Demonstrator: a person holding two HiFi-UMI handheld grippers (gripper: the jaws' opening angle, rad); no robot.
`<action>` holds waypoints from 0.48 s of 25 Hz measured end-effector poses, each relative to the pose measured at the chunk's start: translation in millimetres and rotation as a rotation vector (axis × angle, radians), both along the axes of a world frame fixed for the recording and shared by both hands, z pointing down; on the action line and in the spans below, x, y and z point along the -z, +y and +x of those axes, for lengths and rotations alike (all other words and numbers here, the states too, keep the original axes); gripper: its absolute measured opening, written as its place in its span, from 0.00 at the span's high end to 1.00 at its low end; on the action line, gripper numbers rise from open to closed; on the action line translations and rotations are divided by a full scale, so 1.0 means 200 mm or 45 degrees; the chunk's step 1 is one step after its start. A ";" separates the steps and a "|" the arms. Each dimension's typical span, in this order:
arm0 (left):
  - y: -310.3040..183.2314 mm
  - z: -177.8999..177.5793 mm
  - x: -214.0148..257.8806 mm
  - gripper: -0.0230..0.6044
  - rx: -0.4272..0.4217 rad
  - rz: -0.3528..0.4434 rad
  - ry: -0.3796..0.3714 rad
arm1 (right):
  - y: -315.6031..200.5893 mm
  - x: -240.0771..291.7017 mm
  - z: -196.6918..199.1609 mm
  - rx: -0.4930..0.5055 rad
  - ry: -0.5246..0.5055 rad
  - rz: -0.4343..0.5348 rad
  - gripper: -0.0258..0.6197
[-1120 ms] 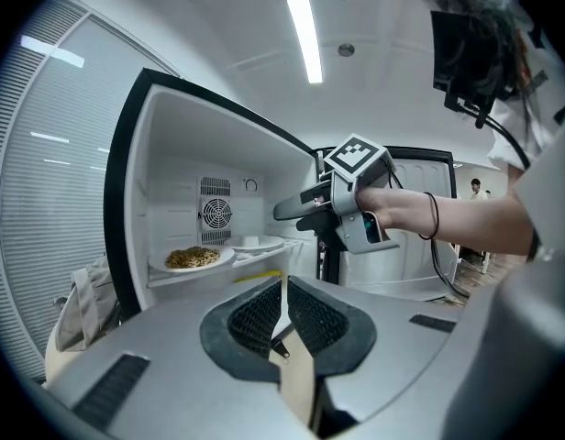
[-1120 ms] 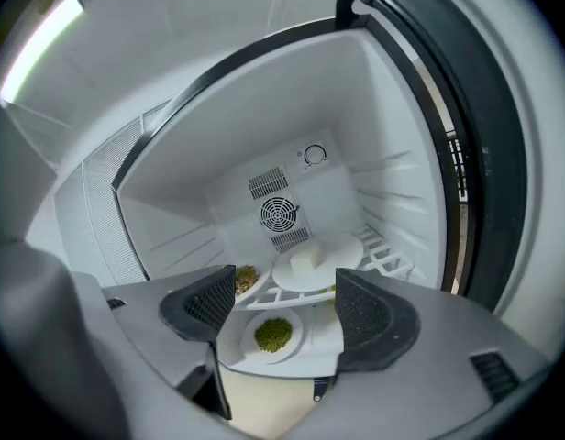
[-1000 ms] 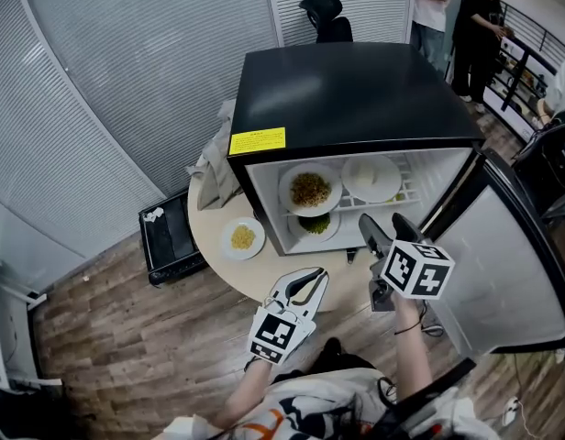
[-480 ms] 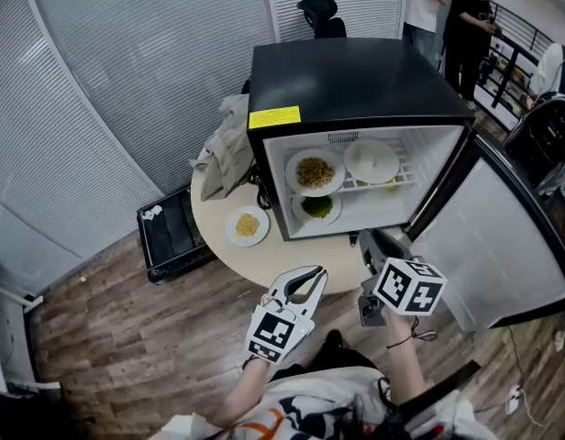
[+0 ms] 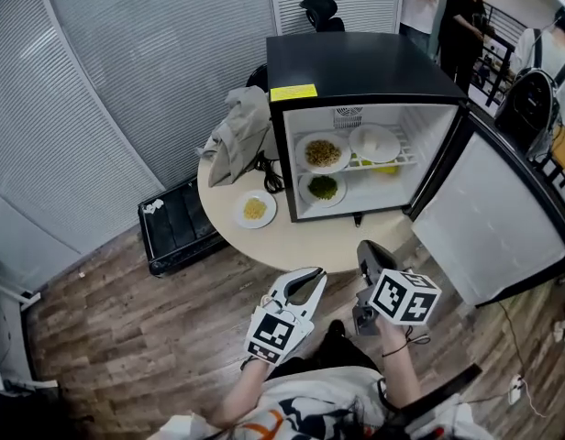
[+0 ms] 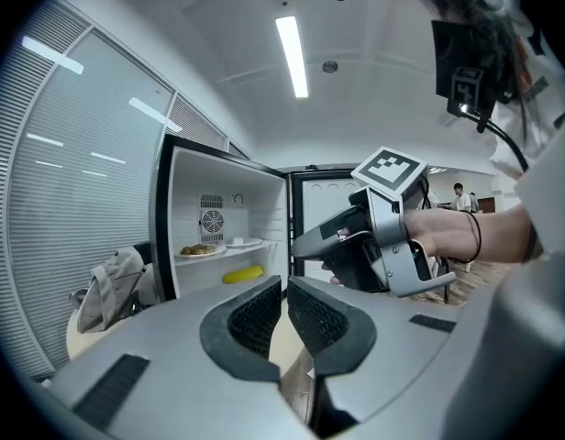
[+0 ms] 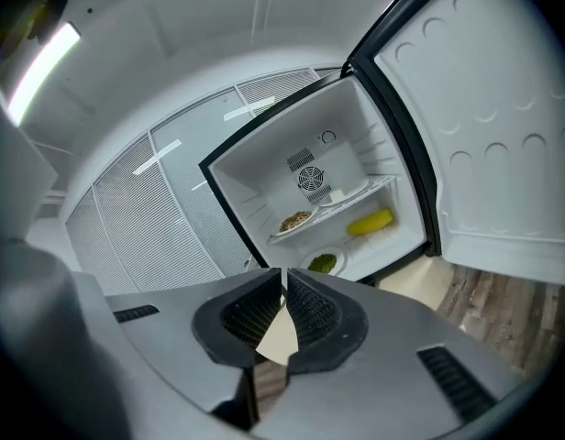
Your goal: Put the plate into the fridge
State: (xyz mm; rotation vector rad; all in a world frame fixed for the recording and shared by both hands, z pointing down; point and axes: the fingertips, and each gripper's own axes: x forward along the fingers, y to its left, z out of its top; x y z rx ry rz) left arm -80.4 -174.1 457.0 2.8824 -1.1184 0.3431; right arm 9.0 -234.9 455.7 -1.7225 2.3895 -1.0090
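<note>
The black fridge (image 5: 356, 62) stands open on the round table (image 5: 292, 238), its door (image 5: 489, 218) swung to the right. On its upper shelf sit a plate of noodles (image 5: 322, 152) and an empty white plate (image 5: 374, 143). A plate of green food (image 5: 323, 188) lies on the fridge floor. A small plate of yellow food (image 5: 255, 210) rests on the table left of the fridge. My left gripper (image 5: 305, 279) is shut and empty, short of the table edge. My right gripper (image 5: 368, 250) is shut on nothing, held in front of the fridge.
A yellow item (image 7: 370, 221) lies behind the shelf plates. A crumpled grey cloth (image 5: 232, 136) is heaped on the table beside the fridge. A black case (image 5: 172, 227) sits on the wood floor at the left. People (image 5: 466, 16) stand at the back right, and a chair (image 5: 319, 12) stands behind the fridge.
The right gripper has closed its jaws and pulled back from the fridge toward the body. The view has backed away, so the fridge looks farther off. The left gripper has stayed put.
</note>
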 end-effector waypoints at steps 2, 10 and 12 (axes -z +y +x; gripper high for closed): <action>0.06 -0.03 -0.01 0.94 -0.003 -0.003 0.004 | 0.07 -0.01 -0.02 -0.006 0.004 -0.006 0.91; 0.24 -0.09 -0.06 0.94 -0.014 -0.041 0.044 | 0.34 -0.08 -0.08 -0.015 0.025 -0.055 0.91; 0.27 -0.08 -0.06 0.94 -0.022 -0.044 0.060 | 0.40 -0.09 -0.08 -0.018 0.019 -0.074 0.92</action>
